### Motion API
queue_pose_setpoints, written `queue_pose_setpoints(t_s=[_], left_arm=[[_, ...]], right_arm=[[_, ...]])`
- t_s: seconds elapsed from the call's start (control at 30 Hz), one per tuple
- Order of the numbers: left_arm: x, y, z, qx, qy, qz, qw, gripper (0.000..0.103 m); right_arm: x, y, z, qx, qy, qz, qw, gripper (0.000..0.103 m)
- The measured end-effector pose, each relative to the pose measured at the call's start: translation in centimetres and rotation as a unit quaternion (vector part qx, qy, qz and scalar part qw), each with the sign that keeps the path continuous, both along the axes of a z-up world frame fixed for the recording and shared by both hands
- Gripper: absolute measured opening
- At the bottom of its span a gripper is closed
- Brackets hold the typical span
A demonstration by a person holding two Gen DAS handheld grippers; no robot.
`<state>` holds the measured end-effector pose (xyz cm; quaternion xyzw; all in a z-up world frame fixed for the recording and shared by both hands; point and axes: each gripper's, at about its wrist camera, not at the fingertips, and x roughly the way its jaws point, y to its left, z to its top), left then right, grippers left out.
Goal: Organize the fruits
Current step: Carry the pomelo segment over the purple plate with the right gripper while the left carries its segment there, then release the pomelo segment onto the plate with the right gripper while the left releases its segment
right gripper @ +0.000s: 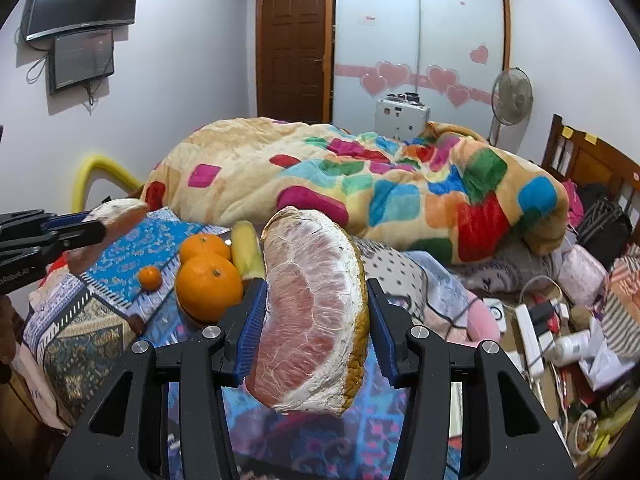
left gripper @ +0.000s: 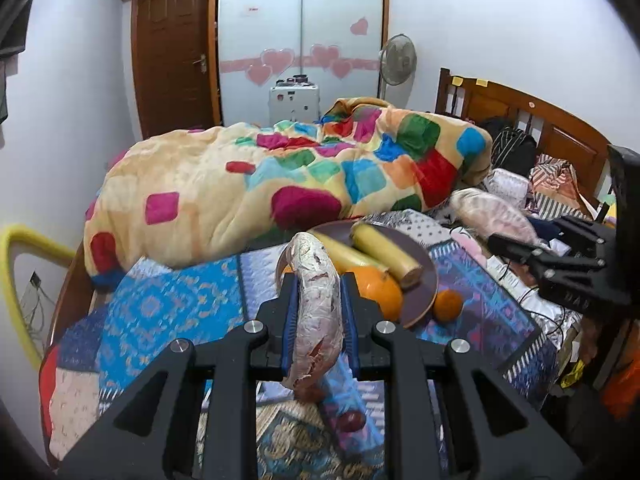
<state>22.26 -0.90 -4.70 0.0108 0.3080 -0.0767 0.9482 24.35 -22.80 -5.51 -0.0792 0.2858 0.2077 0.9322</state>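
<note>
My left gripper (left gripper: 318, 312) is shut on a thin pomelo wedge (left gripper: 318, 312), held above the patterned bedspread just short of the brown plate (left gripper: 424, 268). The plate holds two pale yellow stalk pieces (left gripper: 384, 252) and a large orange (left gripper: 378, 290). A small orange (left gripper: 448, 306) lies beside the plate on the bedspread. My right gripper (right gripper: 316, 320) is shut on a large pomelo wedge (right gripper: 312, 316), pink flesh facing me, held above the bed. It also shows at the right of the left wrist view (left gripper: 516, 250). Two oranges (right gripper: 208, 276) and the small orange (right gripper: 150, 277) show left of it.
A rolled multicoloured quilt (left gripper: 280, 176) lies behind the plate. A small dark red fruit (left gripper: 352, 420) lies on the bedspread under my left gripper. Clothes, cables and boxes (right gripper: 560, 328) clutter the bed's right side by the wooden headboard (left gripper: 540, 120).
</note>
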Motion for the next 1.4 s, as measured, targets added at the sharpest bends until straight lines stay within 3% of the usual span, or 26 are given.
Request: queue_pose_setpoints(t_s=[0.3, 0.63, 0.8, 1.17, 1.4], left_arm=[[3.4, -1.3, 0.1, 0.004, -0.004, -0.016, 0.9999, 0.021], [6.7, -0.7, -1.5, 0.008, 0.013, -0.014, 0.9998, 0.021], [8.0, -1.1, -2.2, 0.011, 0.022, -0.019, 0.9995, 0.021], [9.9, -4.0, -2.9, 0.023, 0.033, -0.036, 0.9985, 0.021], [11.5, -5.6, -4.4, 0.036, 0.057, -0.042, 0.9968, 0.021]], right_arm=[[3.5, 3.1, -1.5, 0.0, 0.014, 0.023, 1.0, 0.045], [9.0, 6.4, -4.7, -0.018, 0.079, 0.054, 0.995, 0.045], [9.7, 6.7, -5.7, -0.028, 0.112, 0.059, 0.992, 0.047], [6.7, 4.8, -2.9, -0.043, 0.04, 0.056, 0.997, 0.047], [5.4, 3.0, -3.2, -0.037, 0.038, 0.055, 0.997, 0.047]])
